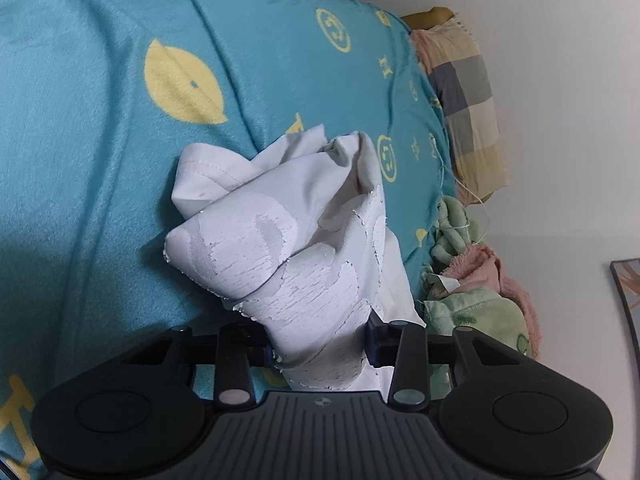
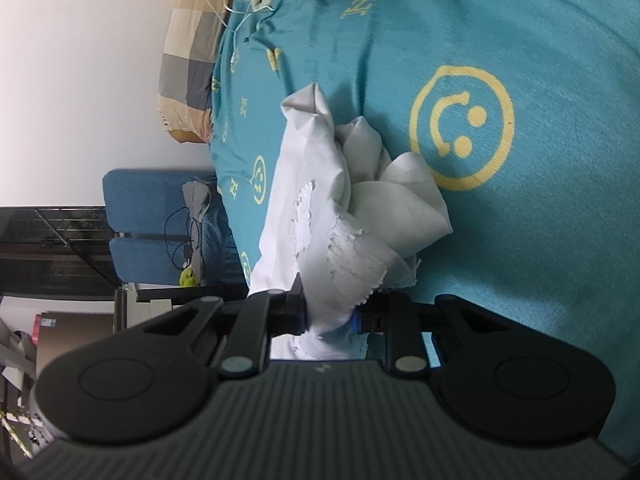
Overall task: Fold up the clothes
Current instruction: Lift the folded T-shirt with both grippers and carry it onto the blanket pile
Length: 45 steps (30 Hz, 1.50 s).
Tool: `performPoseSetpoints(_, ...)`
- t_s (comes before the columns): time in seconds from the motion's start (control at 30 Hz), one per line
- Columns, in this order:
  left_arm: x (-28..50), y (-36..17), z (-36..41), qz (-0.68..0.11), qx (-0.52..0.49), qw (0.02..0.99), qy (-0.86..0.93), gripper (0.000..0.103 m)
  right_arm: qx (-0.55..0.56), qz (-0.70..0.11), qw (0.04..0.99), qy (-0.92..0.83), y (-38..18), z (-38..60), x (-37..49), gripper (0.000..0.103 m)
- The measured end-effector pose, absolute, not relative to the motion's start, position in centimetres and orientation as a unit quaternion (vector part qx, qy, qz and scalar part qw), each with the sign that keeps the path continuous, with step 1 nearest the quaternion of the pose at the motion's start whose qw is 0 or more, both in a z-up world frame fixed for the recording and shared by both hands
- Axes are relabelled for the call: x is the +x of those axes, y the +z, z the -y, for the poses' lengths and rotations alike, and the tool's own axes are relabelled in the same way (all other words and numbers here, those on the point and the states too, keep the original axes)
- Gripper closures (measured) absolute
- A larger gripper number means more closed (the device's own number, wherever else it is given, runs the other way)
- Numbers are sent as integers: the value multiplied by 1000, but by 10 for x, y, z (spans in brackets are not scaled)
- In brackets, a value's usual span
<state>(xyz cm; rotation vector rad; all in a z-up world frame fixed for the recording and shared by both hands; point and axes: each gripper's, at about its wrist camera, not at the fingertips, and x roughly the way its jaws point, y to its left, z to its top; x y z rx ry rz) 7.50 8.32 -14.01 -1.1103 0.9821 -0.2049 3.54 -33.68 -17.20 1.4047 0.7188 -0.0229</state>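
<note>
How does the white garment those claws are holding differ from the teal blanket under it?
The white garment is plain with a cracked, peeling print; the teal blanket carries yellow smiley and letter motifs. The garment is bunched and pinched by the left gripper and right gripper; the blanket lies spread out, ungripped. The garment is small; the blanket fills most of both views. Both are soft fabric.

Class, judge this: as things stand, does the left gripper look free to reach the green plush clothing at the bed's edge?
Probably not: the left gripper is shut on the white garment, though the green plush clothing lies unobstructed.
</note>
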Motion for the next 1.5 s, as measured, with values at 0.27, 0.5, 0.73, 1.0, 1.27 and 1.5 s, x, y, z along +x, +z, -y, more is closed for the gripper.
performPoseSetpoints(0.27, 73, -110, -76, -420, -493, 752, -122, 70, 623, -292, 726, 7, -153, 338, 32, 81)
performPoseSetpoints(0.5, 71, -75, -71, -399, -498, 756, -146, 71, 620, -255, 741, 36, -126, 342, 30, 81)
performPoseSetpoints(0.73, 73, -23, -48, -385, -482, 769, -171, 71, 622, -218, 751, 53, -93, 355, 20, 81)
performPoseSetpoints(1.0, 112, 63, 55, -392, -427, 782, -227, 72, 618, -170, 766, 46, -34, 420, 20, 81)
performPoseSetpoints(1.27, 169, 171, 254, -370, -426, 745, -356, 72, 558, -67, 827, 12, 97, 564, 16, 81)
performPoseSetpoints(1.5, 159, 166, 388, -345, -372, 743, -437, 71, 492, -63, 866, -63, 114, 634, -7, 81)
